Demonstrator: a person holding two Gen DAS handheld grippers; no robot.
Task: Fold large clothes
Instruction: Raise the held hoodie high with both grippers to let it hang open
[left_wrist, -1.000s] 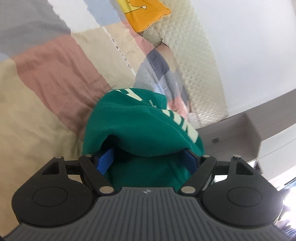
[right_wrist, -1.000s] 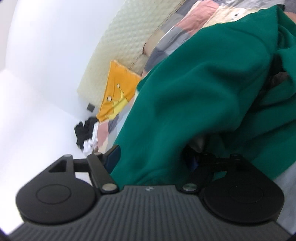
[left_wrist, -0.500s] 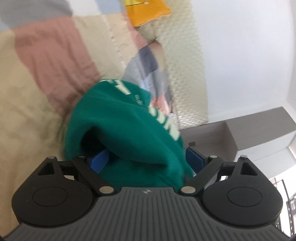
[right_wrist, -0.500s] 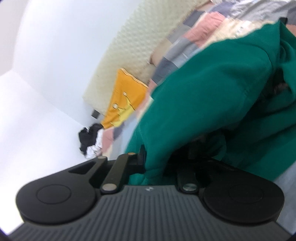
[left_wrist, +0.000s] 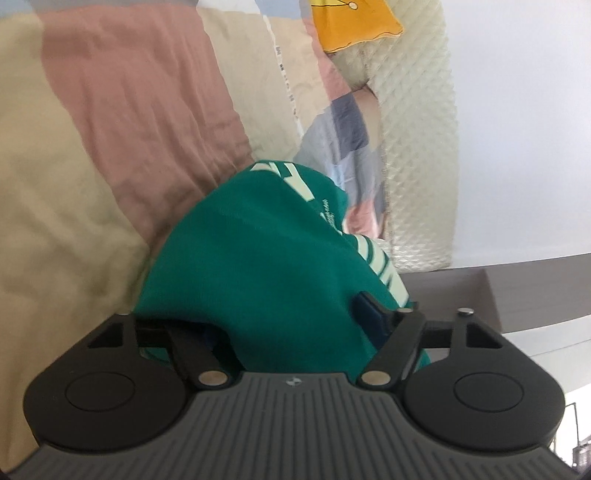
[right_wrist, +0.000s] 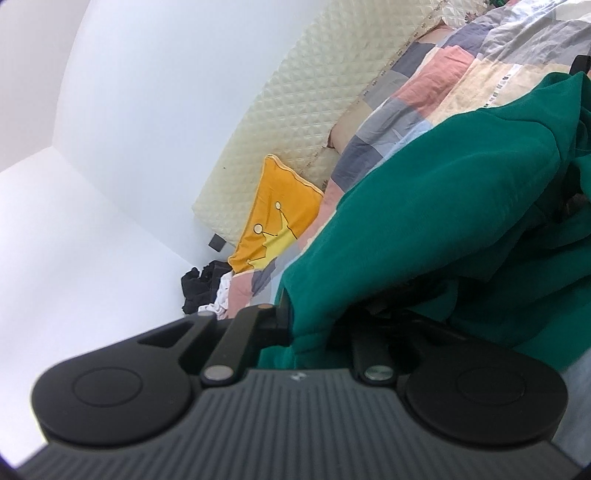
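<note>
Left wrist view: green garment (left_wrist: 258, 266) bunched between the fingers of the left claw (left_wrist: 291, 325), which is closed on a fold of it. Pale mint lettering and a line of small print run across the cloth, too distorted to read. Compared with half a second ago, the claw's fingers stand closer together, and the left blue pad is now almost buried in fabric. The claw points across the patchwork bed quilt (left_wrist: 110, 129) toward the orange cushion (left_wrist: 351, 26) and the quilted headboard (left_wrist: 417, 129).

Right wrist view: right claw (right_wrist: 321, 325) narrowed on an edge of the same green garment (right_wrist: 424, 221), which drapes over its fingers and spreads to the right across the quilt (right_wrist: 424, 85). No writing is visible. Framing has shifted slightly since the earlier frame. Orange cushion (right_wrist: 277, 218) leans against the headboard (right_wrist: 314, 122); dark clothes (right_wrist: 199, 284) lie in the corner.
</note>
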